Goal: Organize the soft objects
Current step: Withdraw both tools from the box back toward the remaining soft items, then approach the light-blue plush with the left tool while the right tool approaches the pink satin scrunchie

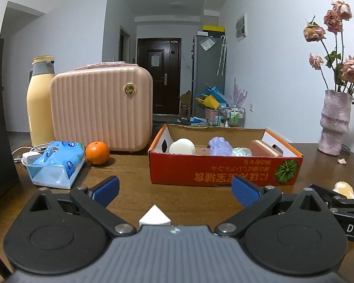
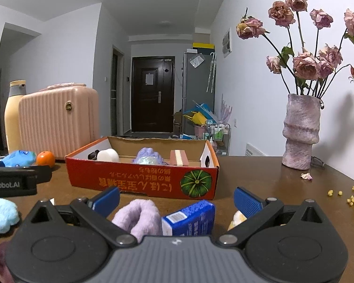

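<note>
Fuzzy lilac sock lies curled beside glossy blue packet on wood

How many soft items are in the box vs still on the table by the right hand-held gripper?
In the red box: 4 (white roll, purple fluffy piece, shiny wad, pink-and-cream sponge)
On the table: 4 (lilac plush, blue sponge, light-blue plush, yellowish piece)
Total: 8
</note>
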Demonstrator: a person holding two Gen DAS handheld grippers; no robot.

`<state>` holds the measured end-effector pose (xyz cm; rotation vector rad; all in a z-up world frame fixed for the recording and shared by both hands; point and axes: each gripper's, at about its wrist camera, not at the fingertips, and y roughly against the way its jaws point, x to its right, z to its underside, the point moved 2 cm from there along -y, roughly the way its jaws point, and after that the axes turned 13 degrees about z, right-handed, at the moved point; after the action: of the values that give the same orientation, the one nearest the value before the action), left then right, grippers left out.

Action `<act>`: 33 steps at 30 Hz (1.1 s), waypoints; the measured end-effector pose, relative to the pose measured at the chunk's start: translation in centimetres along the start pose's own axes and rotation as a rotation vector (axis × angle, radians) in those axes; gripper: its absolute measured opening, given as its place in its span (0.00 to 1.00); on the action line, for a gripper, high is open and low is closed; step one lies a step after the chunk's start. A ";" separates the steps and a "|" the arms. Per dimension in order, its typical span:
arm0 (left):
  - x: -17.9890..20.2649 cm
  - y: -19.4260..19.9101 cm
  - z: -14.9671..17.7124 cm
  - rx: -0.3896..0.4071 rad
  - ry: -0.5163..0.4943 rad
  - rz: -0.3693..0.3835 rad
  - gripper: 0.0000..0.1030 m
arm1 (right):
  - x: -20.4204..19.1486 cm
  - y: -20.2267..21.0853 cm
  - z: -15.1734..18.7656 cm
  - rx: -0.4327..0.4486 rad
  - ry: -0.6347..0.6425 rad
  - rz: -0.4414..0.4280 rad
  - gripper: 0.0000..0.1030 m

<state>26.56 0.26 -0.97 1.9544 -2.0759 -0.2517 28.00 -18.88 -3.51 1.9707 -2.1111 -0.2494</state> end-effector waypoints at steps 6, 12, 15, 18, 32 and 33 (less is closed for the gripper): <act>0.1 1.8 0.6 -0.012 -0.012 0.020 1.00 | 0.4 1.3 0.5 -0.014 -0.004 -0.016 1.00; -0.3 3.6 1.2 -0.024 -0.027 0.043 1.00 | 0.7 2.7 1.1 -0.023 -0.009 -0.037 1.00; -0.6 4.2 1.4 -0.030 -0.026 0.052 1.00 | 0.9 3.3 1.4 -0.032 -0.024 -0.049 1.00; -0.8 4.7 1.5 -0.038 -0.024 0.056 1.00 | 1.0 3.7 1.6 -0.041 -0.030 -0.055 1.00; -3.4 6.7 2.3 -0.064 -0.026 0.093 1.00 | -1.5 6.3 3.1 -0.066 -0.013 -0.087 1.00; -3.7 6.8 2.4 -0.066 -0.029 0.093 1.00 | -1.7 6.4 3.2 -0.068 -0.012 -0.092 1.00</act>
<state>19.51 4.22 -1.36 1.8219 -2.1420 -0.3261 21.11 -16.81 -4.84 2.0343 -1.9940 -0.3453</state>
